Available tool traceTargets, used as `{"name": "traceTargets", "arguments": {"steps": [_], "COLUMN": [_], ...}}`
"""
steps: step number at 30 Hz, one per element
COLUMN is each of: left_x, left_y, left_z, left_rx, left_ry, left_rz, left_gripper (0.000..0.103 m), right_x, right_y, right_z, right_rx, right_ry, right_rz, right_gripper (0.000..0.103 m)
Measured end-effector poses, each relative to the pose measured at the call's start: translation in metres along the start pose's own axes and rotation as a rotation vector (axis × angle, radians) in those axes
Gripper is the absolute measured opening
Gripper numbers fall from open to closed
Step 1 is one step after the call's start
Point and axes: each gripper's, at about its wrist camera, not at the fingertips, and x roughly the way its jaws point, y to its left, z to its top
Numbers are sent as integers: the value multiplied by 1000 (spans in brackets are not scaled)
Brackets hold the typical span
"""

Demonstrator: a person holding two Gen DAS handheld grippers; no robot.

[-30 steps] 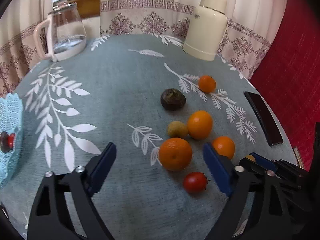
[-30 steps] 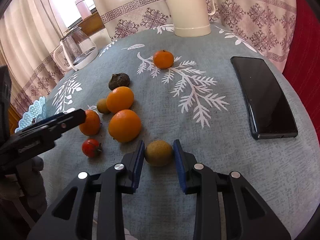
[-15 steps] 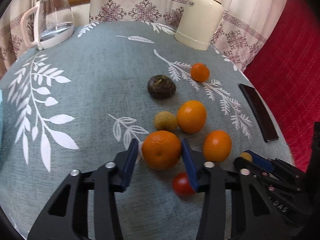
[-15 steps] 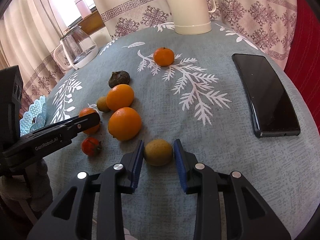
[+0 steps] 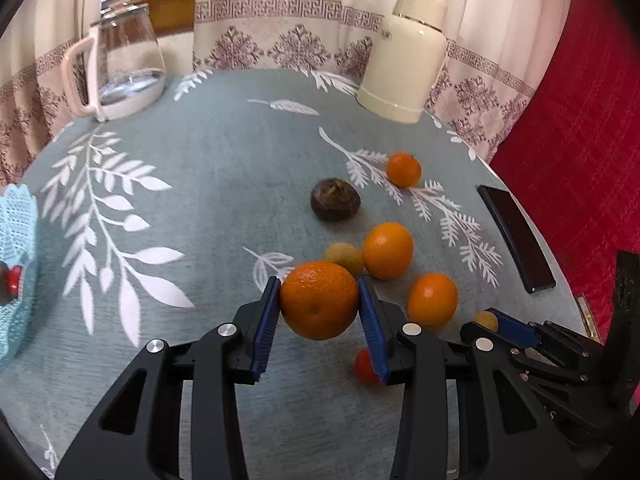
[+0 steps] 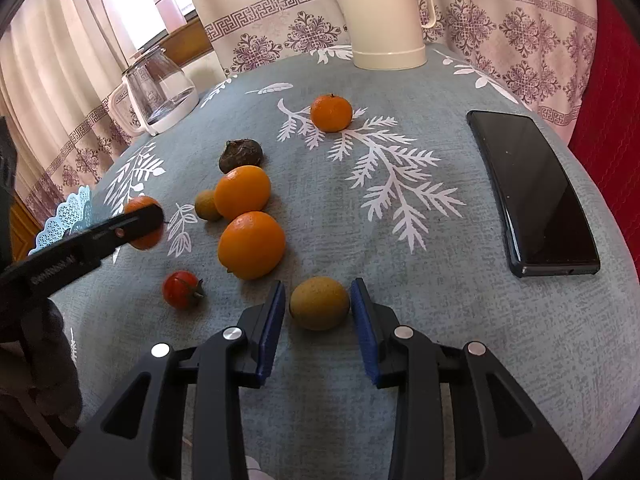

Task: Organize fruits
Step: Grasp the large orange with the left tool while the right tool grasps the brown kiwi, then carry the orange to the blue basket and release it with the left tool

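My left gripper (image 5: 319,298) is shut on a large orange (image 5: 316,304) and holds it above the grey leaf-print cloth. In the right wrist view that orange (image 6: 142,222) shows behind a black left finger. My right gripper (image 6: 319,300) has its blue pads against the sides of a yellow-brown fruit (image 6: 319,309) that rests on the cloth. Two oranges (image 6: 251,245) (image 6: 242,192), a small yellow-green fruit (image 6: 206,205), a dark wrinkled fruit (image 6: 241,155), a tangerine (image 6: 331,113) and a cherry tomato (image 6: 181,289) lie loose. A light blue basket (image 5: 16,216) sits at far left.
A black phone (image 6: 532,196) lies near the table's right edge. A cream thermos jug (image 6: 380,12) and a glass kettle (image 5: 124,68) stand at the back by the curtains. A red surface (image 5: 580,120) borders the right side.
My left gripper moved in from wide open, shut on the large orange and raised it off the cloth. My right gripper stays around the yellow-brown fruit.
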Motion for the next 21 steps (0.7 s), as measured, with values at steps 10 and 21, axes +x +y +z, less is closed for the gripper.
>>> {"name": "traceTargets", "arguments": {"steps": [10,21], "left_x": [-28,-62], "left_y": [20,62], "left_z": [6,10], "left_rx": [-30,-108], "left_ry": [-75,-166], "left_rz": [58,137], "left_gripper": [41,41], "right_x": [-4,-13], "right_y": [2,10], "right_z": [0,4], "right_rx": [-5,-17], "right_ry": [-4,-22], "right_rz": [-18,-40], "right_gripper": [31,28]}}
